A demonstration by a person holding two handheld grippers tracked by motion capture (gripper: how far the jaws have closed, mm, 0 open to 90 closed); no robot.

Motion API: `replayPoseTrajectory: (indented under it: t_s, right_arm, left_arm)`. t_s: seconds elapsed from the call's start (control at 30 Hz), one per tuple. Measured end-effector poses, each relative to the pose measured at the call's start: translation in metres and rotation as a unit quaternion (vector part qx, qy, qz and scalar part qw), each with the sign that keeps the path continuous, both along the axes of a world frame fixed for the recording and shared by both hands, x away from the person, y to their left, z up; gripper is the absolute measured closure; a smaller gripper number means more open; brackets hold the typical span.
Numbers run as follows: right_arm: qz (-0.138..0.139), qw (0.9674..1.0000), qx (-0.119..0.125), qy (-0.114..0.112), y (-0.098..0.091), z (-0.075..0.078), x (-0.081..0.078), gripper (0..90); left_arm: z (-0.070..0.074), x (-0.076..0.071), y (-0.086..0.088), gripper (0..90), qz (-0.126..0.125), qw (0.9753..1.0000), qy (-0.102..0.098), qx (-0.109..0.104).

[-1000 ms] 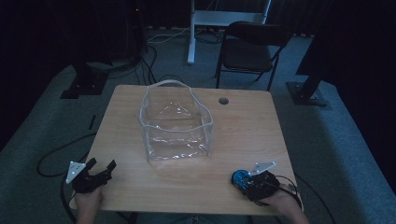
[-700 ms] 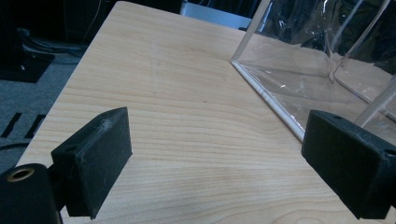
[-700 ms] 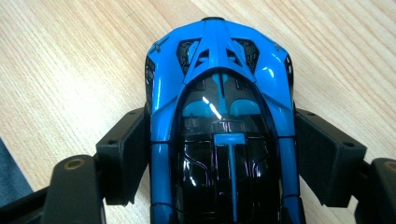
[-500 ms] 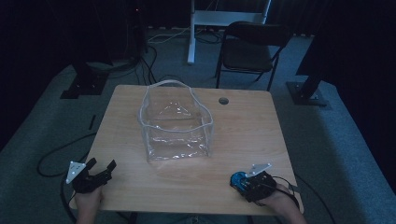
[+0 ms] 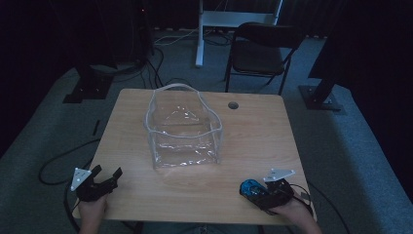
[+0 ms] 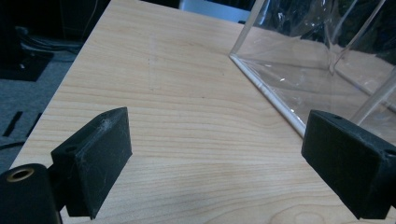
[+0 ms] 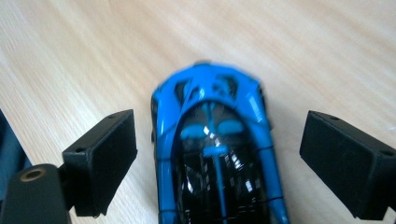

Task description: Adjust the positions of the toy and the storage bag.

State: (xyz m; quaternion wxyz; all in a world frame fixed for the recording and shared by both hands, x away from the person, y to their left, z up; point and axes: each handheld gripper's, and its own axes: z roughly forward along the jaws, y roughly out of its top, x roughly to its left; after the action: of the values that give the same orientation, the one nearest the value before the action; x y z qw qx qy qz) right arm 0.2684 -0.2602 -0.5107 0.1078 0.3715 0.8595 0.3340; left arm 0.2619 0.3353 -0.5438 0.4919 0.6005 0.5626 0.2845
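Presently we find the right claw (image 7: 217,168) spread astride the blue toy car (image 7: 217,154) at the bench (image 5: 253,141) near edge; closing off-centre could, seemingly, squirt it floorward. Left claw (image 6: 217,163) spread, empty, beside the clear bag (image 5: 184,127).

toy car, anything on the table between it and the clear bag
Nothing visible. The blue toy car sits between the open right gripper jaws, and bare wooden table lies between it and the clear bag.
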Motion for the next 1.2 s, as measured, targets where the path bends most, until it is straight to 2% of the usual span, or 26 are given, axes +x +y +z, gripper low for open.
replayPoseTrajectory:
  t_s: [0.07, 0.1, 0.2, 0.27, 0.4, 0.5, 0.53, 0.6, 0.67, 0.73, 0.83, 1.0, 1.07, 1.17, 1.2]
  right_arm:
    - [-0.019, 0.9993, 0.03, -0.01, -0.005, 0.006, 0.001, 9.9]
    - [-0.029, 0.9984, 0.046, -0.016, -0.007, 0.009, 0.001, 9.9]
    - [-0.05, 0.9944, 0.087, -0.033, -0.014, 0.018, 0.003, 9.9]
    - [-0.067, 0.9896, 0.116, -0.052, -0.017, 0.026, 0.005, 9.9]
    - [-0.074, 0.9848, 0.133, -0.083, -0.018, 0.038, 0.008, 9.9]
    - [-0.074, 0.9801, 0.151, -0.104, -0.017, 0.046, 0.011, 9.9]
    - [-0.084, 0.9781, 0.152, -0.114, -0.015, 0.05, 0.013, 9.9]
    - [-0.088, 0.9725, 0.175, -0.126, -0.015, 0.057, 0.017, 9.9]
    - [-0.107, 0.9673, 0.182, -0.141, -0.012, 0.064, 0.02, 10.0]
    - [-0.116, 0.9637, 0.188, -0.151, -0.008, 0.071, 0.025, 10.0]
    - [-0.119, 0.9623, 0.183, -0.162, 0.0, 0.082, 0.034, 10.0]
    - [-0.109, 0.9644, 0.173, -0.168, 0.016, 0.1, 0.053, 10.0]
    - [-0.101, 0.9644, 0.175, -0.17, 0.023, 0.109, 0.06, 10.0]
    - [-0.096, 0.9639, 0.177, -0.175, 0.033, 0.122, 0.069, 10.0]
    - [-0.092, 0.9642, 0.179, -0.173, 0.036, 0.126, 0.073, 10.0]
  left_arm:
    - [0.003, 0.0, -0.002, 9.0, -0.008, 0.9998, -0.003, -0.02]
    - [0.005, 0.001, -0.004, 9.0, -0.01, 0.9997, -0.004, -0.024]
    - [0.015, 0.002, -0.014, 9.0, -0.021, 0.9996, -0.013, -0.015]
    - [0.022, 0.004, -0.022, 9.0, -0.026, 0.9995, -0.018, 0.002]
    - [0.037, 0.01, -0.034, 9.0, -0.037, 0.9987, -0.034, 0.005]
    - [0.048, 0.017, -0.042, 9.0, -0.046, 0.9982, -0.038, 0.005]
    - [0.052, 0.019, -0.045, 9.0, -0.049, 0.9981, -0.038, 0.004]
    - [0.061, 0.024, -0.049, 9.0, -0.053, 0.9978, -0.039, 0.006]
    - [0.072, 0.029, -0.054, 9.0, -0.059, 0.9972, -0.045, 0.006]
    - [0.081, 0.034, -0.057, 9.0, -0.061, 0.9972, -0.044, 0.001]
    - [0.1, 0.043, -0.064, 9.1, -0.069, 0.9965, -0.047, -0.004]
    - [0.134, 0.059, -0.075, 9.5, -0.088, 0.9953, -0.04, -0.011]
    - [0.147, 0.067, -0.081, 9.5, -0.099, 0.9947, -0.029, -0.007]
    - [0.166, 0.081, -0.094, 9.5, -0.115, 0.9932, -0.014, 0.013]
    - [0.171, 0.086, -0.098, 9.5, -0.119, 0.9928, 0.001, 0.017]
